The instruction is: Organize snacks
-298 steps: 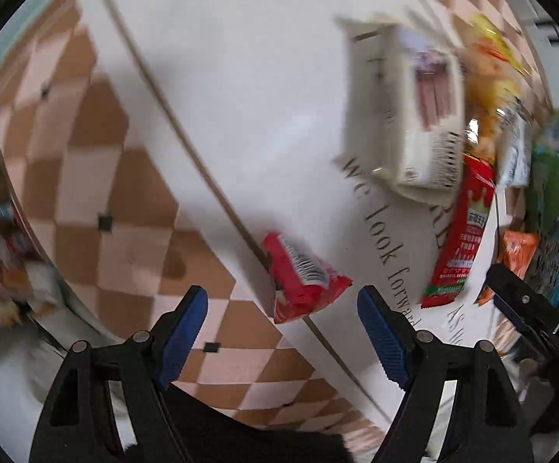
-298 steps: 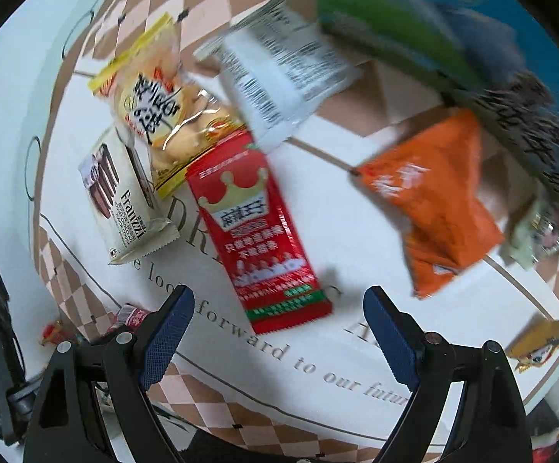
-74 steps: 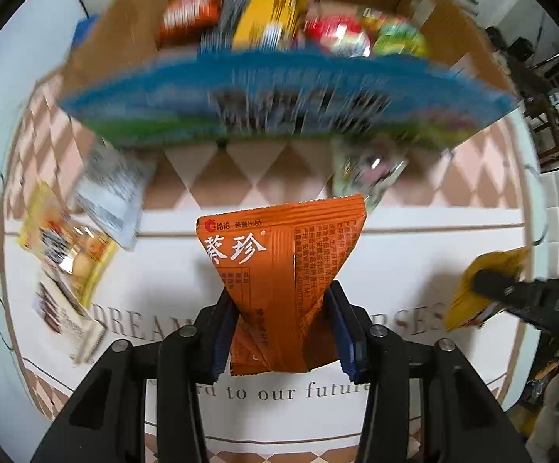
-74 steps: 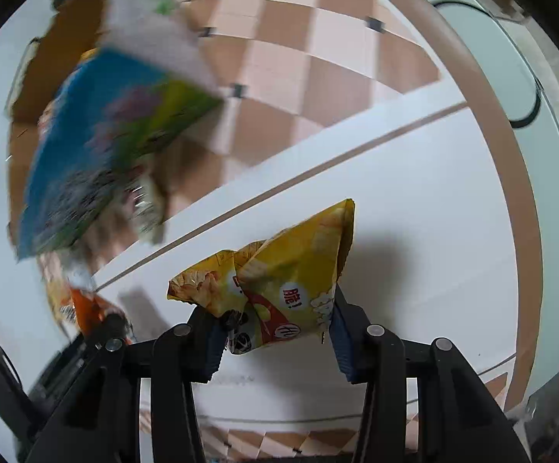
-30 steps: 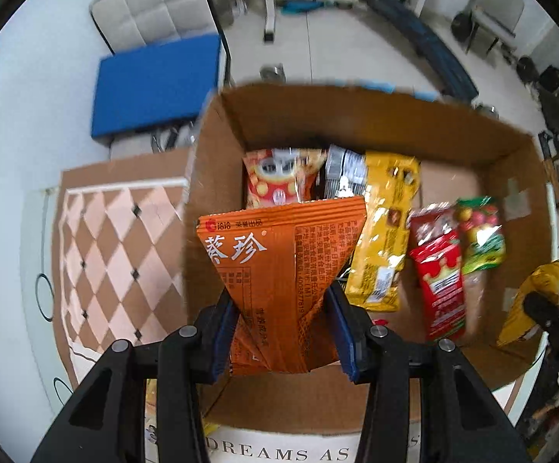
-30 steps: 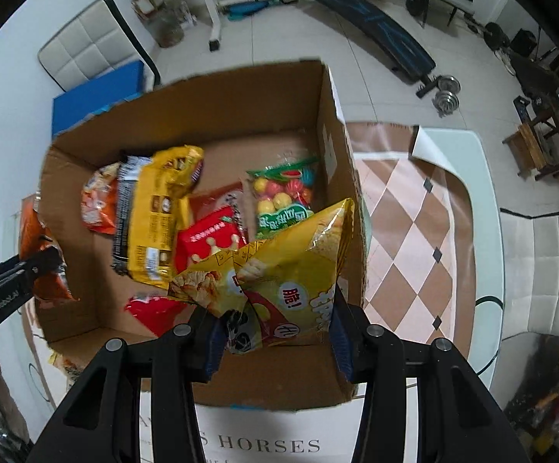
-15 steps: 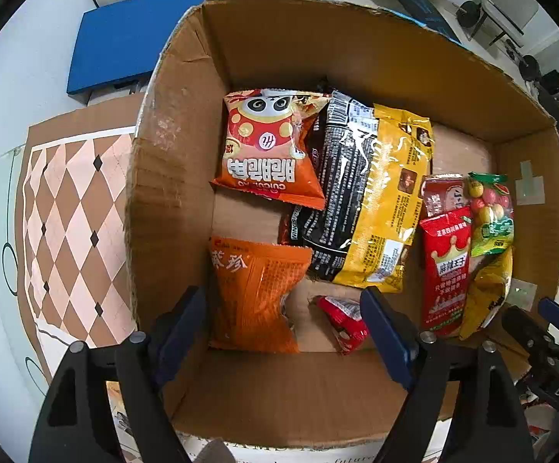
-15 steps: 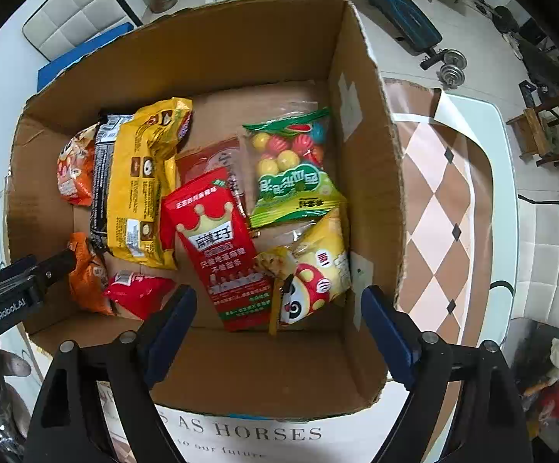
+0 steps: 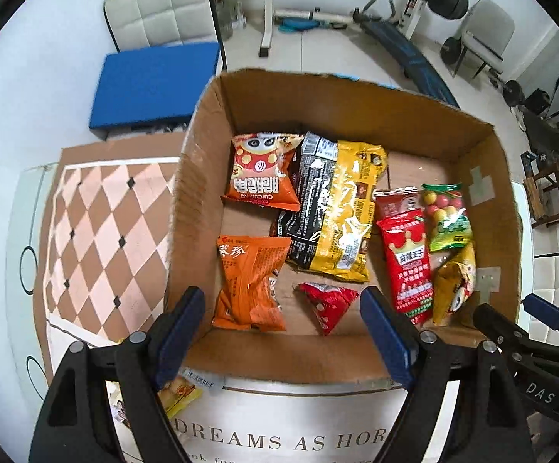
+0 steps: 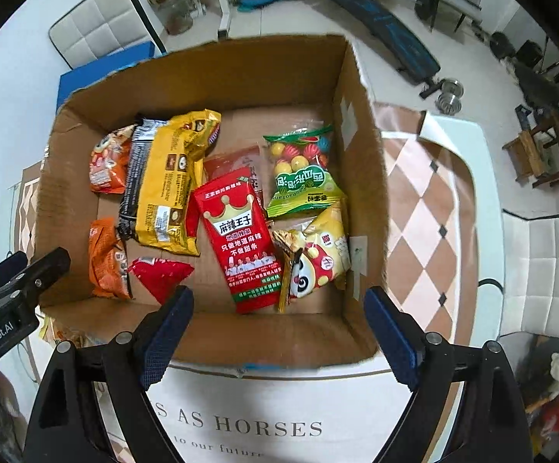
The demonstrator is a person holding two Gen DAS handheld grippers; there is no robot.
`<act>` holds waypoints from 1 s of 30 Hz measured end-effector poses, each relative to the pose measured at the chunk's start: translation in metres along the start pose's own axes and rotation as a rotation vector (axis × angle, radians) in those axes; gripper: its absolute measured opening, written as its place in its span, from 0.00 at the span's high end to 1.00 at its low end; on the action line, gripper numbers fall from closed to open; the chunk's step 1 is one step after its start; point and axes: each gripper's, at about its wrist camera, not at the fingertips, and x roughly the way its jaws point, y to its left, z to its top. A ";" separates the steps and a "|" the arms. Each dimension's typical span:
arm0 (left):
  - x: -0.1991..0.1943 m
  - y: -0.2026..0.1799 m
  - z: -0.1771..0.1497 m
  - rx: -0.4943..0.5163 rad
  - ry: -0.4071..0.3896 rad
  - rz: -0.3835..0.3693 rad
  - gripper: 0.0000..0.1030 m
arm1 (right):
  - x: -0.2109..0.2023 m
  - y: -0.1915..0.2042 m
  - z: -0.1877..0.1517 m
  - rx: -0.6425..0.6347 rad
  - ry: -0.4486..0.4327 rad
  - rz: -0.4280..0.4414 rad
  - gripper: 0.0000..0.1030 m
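A cardboard box [image 9: 198, 177] [image 10: 360, 177] stands on the table and holds several snack packets. The orange packet [image 9: 246, 281] [image 10: 106, 258] lies at its near left. The yellow packet [image 10: 316, 254] [image 9: 455, 281] lies at its near right, beside a long red packet [image 10: 241, 243] and a green candy bag [image 10: 302, 181]. A small red packet [image 9: 327, 301] lies at the near middle. My left gripper [image 9: 283, 332] is open and empty above the box's near wall. My right gripper [image 10: 279, 335] is open and empty there too.
A yellow snack packet [image 9: 179, 393] lies on the tablecloth left of the box, under the left gripper. The checked cloth [image 9: 98, 227] [image 10: 426, 212] covers the table on both sides. White chairs, a blue mat [image 9: 152, 81] and gym equipment stand beyond the table.
One second ago each gripper held its packet over the box; both have let go and the orange and yellow packets now lie inside. Both cameras have since drawn back a little.
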 end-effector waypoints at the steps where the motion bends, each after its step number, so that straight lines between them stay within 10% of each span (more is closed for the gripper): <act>1: -0.004 0.000 -0.002 0.000 -0.012 0.002 0.20 | -0.005 0.000 -0.004 -0.002 -0.015 -0.002 0.11; 30: -0.124 -0.006 -0.110 -0.018 -0.324 0.041 0.20 | -0.125 -0.015 -0.123 0.013 -0.243 0.056 0.11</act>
